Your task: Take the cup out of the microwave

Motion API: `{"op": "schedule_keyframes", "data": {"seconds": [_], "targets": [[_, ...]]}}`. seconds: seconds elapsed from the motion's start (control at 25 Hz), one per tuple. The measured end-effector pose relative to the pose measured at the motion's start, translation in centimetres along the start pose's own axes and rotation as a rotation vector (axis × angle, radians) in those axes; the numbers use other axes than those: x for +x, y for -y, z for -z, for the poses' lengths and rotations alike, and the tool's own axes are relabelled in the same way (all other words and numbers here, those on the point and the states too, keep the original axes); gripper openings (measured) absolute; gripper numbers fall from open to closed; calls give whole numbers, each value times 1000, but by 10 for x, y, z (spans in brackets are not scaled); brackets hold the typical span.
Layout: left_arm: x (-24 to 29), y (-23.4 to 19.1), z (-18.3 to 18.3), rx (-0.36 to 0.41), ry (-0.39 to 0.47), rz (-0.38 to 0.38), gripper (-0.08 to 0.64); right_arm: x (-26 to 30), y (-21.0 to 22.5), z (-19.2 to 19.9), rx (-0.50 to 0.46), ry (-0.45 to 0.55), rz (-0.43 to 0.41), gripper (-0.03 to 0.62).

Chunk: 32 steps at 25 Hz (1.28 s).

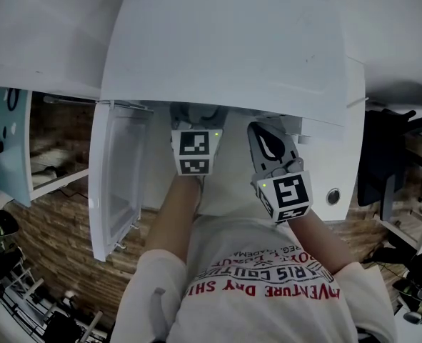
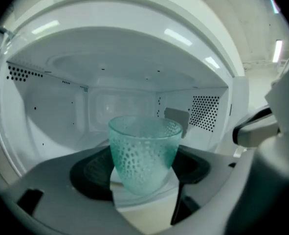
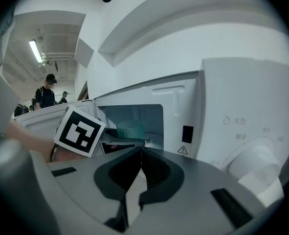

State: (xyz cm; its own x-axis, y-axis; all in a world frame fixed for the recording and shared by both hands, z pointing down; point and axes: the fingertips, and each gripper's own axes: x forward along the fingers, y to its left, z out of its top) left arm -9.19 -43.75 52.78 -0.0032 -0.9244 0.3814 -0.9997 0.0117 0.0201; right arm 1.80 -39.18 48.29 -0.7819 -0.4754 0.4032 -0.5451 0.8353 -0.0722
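Left hand-held gripper sits inside the microwave, jaws spread either side of the green cup and not yet clamped, so a weak or off-centre pinch could tip or drop it on the way out; right hand-held gripper is outside, clenched, empty.

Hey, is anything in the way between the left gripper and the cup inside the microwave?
Nothing visible. The microwave door is swung open to the side, and the cup stands upright between the left gripper's open fingers, with nothing in front of it.
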Motion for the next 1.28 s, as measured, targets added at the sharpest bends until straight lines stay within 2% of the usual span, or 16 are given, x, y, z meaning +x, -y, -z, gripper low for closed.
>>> {"op": "schedule_keyframes", "data": {"seconds": [0.2,0.52,0.76,0.96,1.12,1.28], "targets": [[-30,10,7,12,2,11,365,-11,-5,-2,-4,14,16,12],[-94,22,14,-73,-8,13,365,-31,-12,-7,7,46,70,12],[-145,35,-11,-95,78,43,365,-49,-19,-12,19,73,121,12],[-179,37,-40,-33,161,68,365,-59,-34,-29,25,134,140,12],[-195,36,-57,-10,159,86,365,-71,-46,-52,14,213,141,12],[-212,35,-76,35,198,85,365,-86,-56,-77,-5,290,150,11]]}}
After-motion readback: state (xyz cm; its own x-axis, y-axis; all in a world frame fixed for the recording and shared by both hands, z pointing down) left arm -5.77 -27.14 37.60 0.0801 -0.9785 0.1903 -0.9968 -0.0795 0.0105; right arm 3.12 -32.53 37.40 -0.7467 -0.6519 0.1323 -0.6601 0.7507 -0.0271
